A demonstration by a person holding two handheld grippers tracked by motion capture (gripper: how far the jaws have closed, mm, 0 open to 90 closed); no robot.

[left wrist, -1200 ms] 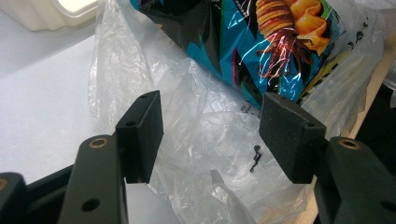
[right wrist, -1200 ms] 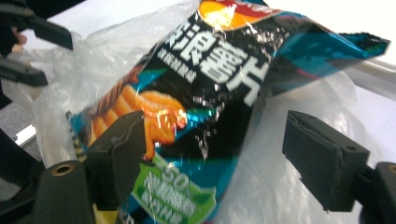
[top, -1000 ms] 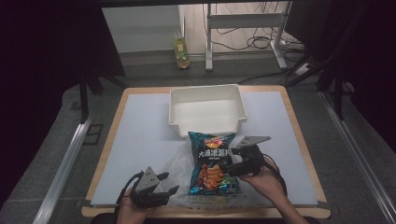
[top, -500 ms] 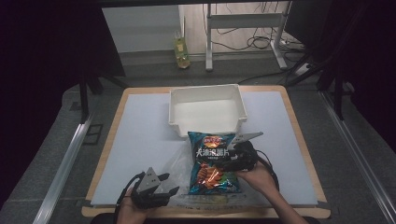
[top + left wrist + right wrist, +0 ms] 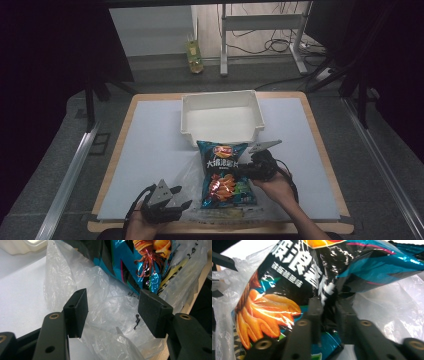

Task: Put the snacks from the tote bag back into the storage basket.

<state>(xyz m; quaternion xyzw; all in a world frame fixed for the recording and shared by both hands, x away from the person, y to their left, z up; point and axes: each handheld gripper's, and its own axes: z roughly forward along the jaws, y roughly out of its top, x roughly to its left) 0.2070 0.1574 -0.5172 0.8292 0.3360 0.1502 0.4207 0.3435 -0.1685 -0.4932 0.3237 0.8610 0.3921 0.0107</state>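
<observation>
Clearly light, crinkly and slippery, the chip bag (image 5: 226,174) is pinched at its right edge by the just-closing right hand-held gripper (image 5: 248,170); the left hand-held gripper (image 5: 172,206) gapes over the clear plastic bag (image 5: 110,315).

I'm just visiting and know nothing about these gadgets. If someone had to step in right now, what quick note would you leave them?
Right gripper: jaws have just been closing and now pinch the side of the chip bag.
Left gripper: jaws open, the clear plastic bag lying between them, not clamped.
Chip bag lies on the clear plastic bag at the near edge of the table, just in front of the white bin.
Done: the chip bag is gripped.
Left: probably bagging the chips, or moving them to the bin; I can't tell which.
</observation>
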